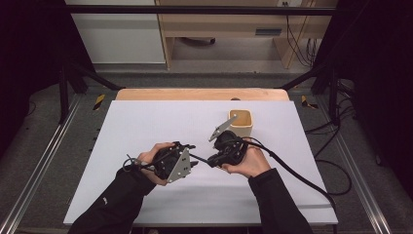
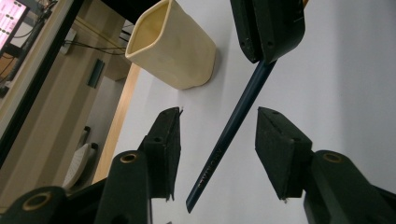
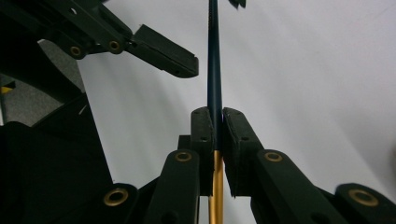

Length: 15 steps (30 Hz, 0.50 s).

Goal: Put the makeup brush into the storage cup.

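Handing over a pen here, so best to close square on the dark barrel and keep it level until the far grip let go. Right gripper was clamped tight on the pen, lower middle of its own view. Left gripper was half open, pads not touching yet, with the pen running diagonally between them. Looked like a gold section behind the right pads, hard to tell. Cup sat right of centre, just behind.
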Each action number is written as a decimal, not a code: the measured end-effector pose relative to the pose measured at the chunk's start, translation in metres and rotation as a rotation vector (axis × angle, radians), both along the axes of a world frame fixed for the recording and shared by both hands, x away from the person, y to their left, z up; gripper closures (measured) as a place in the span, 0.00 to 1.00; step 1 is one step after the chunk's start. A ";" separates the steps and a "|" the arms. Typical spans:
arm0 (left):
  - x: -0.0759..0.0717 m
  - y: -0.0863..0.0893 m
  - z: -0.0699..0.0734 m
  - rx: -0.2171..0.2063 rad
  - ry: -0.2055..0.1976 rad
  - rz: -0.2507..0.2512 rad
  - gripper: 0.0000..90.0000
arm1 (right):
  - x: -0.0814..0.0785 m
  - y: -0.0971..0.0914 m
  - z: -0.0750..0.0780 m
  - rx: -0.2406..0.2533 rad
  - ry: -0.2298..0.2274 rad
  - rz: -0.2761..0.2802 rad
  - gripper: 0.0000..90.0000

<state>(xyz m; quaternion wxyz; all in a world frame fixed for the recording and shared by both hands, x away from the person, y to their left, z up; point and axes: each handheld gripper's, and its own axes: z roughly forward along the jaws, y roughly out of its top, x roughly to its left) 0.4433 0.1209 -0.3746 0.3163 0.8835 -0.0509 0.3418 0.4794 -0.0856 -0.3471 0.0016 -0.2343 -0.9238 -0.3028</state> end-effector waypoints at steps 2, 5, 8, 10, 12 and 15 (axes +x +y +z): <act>0.000 -0.001 -0.001 0.010 -0.006 -0.011 0.61 | 0.000 0.000 0.000 0.002 0.008 0.004 0.93; -0.001 -0.003 -0.003 0.034 -0.020 -0.028 0.63 | 0.000 0.000 0.000 0.004 0.014 0.007 0.93; -0.002 -0.008 -0.007 0.058 -0.035 -0.059 0.69 | 0.000 0.001 -0.001 0.007 0.020 0.019 0.93; -0.003 -0.010 -0.010 0.071 -0.040 -0.069 0.72 | 0.000 0.002 -0.002 0.003 0.024 0.019 0.93; -0.003 -0.012 -0.011 0.086 -0.054 -0.079 0.76 | 0.000 0.002 -0.002 0.000 0.027 0.022 0.93; -0.005 -0.014 -0.012 0.102 -0.058 -0.090 0.79 | 0.000 0.002 -0.001 0.000 0.028 0.026 0.93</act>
